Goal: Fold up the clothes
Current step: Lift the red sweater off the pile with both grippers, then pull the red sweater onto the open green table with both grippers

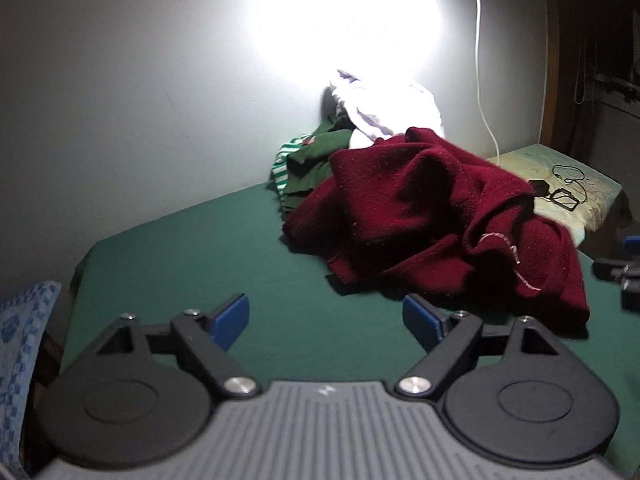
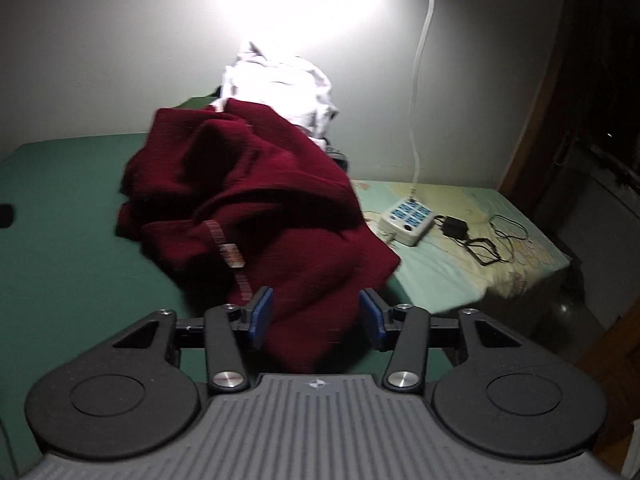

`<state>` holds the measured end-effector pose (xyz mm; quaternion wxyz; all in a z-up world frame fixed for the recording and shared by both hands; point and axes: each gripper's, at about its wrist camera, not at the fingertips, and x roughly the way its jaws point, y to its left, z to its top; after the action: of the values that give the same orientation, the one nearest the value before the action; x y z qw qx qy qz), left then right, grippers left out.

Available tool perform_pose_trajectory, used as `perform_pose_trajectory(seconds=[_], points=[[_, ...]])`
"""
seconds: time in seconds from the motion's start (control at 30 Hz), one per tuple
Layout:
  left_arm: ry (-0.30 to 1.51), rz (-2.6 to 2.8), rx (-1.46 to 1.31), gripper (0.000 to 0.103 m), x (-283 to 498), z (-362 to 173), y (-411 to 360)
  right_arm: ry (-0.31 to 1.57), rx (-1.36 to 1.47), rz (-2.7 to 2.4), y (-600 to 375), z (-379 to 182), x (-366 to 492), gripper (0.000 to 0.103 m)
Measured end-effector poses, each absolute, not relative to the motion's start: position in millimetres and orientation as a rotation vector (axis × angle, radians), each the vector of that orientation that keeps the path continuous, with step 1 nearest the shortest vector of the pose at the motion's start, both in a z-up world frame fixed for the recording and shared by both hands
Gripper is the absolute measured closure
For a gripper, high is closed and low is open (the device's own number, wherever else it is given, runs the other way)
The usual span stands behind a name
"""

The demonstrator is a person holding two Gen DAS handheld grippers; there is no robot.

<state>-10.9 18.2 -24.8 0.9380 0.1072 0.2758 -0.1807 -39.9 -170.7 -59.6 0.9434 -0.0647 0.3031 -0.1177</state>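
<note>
A crumpled maroon sweater [image 1: 440,216] lies in a heap on the green-covered surface [image 1: 200,260]. Behind it, against the wall, are a white garment [image 1: 384,108] and a green one with a green-and-white striped piece [image 1: 304,160]. My left gripper [image 1: 326,320] stands open over bare green cover, just left of the sweater's near edge, with nothing between its blue pads. In the right wrist view the maroon sweater [image 2: 248,200] reaches right up to me. My right gripper [image 2: 316,318] is open, and a fold of the sweater lies between its pads.
To the right is a pale patterned sheet [image 2: 460,272] carrying a white power strip [image 2: 406,224], a black adapter [image 2: 454,228] and loose cables. A white cord [image 2: 420,80] runs up the wall. A blue checked cloth [image 1: 24,340] hangs at the left edge. Strong lamp glare washes the wall.
</note>
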Motion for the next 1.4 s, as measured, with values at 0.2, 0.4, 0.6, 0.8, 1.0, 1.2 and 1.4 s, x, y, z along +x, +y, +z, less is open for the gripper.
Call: perform_pose_trajectory(seconds=[0.2,0.4,0.6,0.8,1.0,1.2,1.4], points=[[0.543,-0.432,0.219,0.017,12,-8,-7,0.590,-0.353,-0.227,-140,-103,-25,0.038],[0.501,-0.446,0.312,0.011,23,-3,-48,0.690,-0.268,-0.270,-190,-129,5,0.057],[0.423,-0.497,0.562,0.012,20,-26,-99,0.630,-0.068,-0.225,-252,-99,-5,0.094],[0.258,-0.609,0.907,0.011,17,-51,-157,0.506,-0.052,-0.219,-287,-51,-25,0.094],[0.211,-0.694,1.203,0.011,26,-96,-190,0.459,0.019,-0.237,-309,-35,-35,0.095],[0.189,-0.707,1.296,0.011,33,-121,-216,0.406,0.035,-0.241,-319,-20,-41,0.095],[0.188,-0.676,1.312,0.041,49,-132,-230,0.413,0.047,-0.251,-325,-22,-38,0.095]])
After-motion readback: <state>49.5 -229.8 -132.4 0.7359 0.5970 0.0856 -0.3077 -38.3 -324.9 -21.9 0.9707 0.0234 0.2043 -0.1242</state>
